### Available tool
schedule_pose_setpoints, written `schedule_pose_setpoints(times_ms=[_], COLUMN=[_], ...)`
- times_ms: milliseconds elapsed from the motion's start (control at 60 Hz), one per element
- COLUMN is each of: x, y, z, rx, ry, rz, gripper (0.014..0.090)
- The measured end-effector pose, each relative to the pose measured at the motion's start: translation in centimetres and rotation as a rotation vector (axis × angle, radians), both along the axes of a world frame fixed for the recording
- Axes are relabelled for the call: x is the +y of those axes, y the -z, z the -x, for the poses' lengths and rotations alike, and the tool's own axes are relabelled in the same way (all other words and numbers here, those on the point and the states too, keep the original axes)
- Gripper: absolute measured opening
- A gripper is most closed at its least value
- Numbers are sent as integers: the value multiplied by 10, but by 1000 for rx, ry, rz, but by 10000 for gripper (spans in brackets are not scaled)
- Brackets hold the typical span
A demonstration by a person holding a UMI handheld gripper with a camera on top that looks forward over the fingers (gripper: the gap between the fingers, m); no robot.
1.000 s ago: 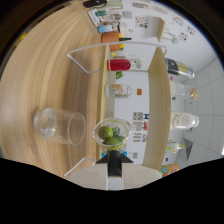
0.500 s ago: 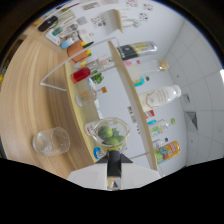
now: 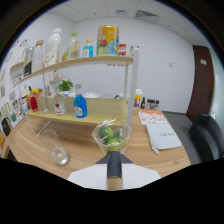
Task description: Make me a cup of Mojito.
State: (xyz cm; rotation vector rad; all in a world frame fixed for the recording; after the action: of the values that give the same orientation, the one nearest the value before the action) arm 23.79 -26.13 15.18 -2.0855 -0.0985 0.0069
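Across the back of the wooden table (image 3: pixel 165 155), a two-tier white shelf rack (image 3: pixel 129 90) is standing against the pale wall, its upper board carrying a tall jug, bottles and a large yellow-labelled canister (image 3: pixel 107 40), its lower board holding a blue bottle (image 3: pixel 79 106), a red bottle (image 3: pixel 33 102), small jars and a green plant sprig (image 3: pixel 65 85). Right of the rack, a dark door (image 3: pixel 202 80) and a dark chair (image 3: pixel 207 137) are showing. A printed booklet (image 3: pixel 159 131) is lying flat on the table to the right of the fingers. Left of them, an empty clear glass (image 3: pixel 54 146) is standing upright on the wood, well apart from the tool. Just ahead of the gripper (image 3: pixel 114 150), a clear bowl of limes (image 3: pixel 112 135) is sitting raised at the fingertips, apparently carried there; fingers are mostly hidden, so whether they are clamping its rim cannot be told.
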Motion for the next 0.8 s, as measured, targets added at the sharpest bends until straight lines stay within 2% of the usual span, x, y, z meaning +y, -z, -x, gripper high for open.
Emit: schedule_pose_setpoints(times_ms=[133, 250, 417, 683, 700, 800], x=[-9, -14, -12, -15, -15, -17], y=[63, 102, 138, 155, 155, 151], z=[-25, -32, -33, -32, -32, -34], rx=[108, 156, 170, 112, 108, 96], ry=[61, 75, 73, 43, 40, 48], rz=[149, 222, 261, 283, 282, 281], gripper=[155, 154, 156, 180, 201, 519])
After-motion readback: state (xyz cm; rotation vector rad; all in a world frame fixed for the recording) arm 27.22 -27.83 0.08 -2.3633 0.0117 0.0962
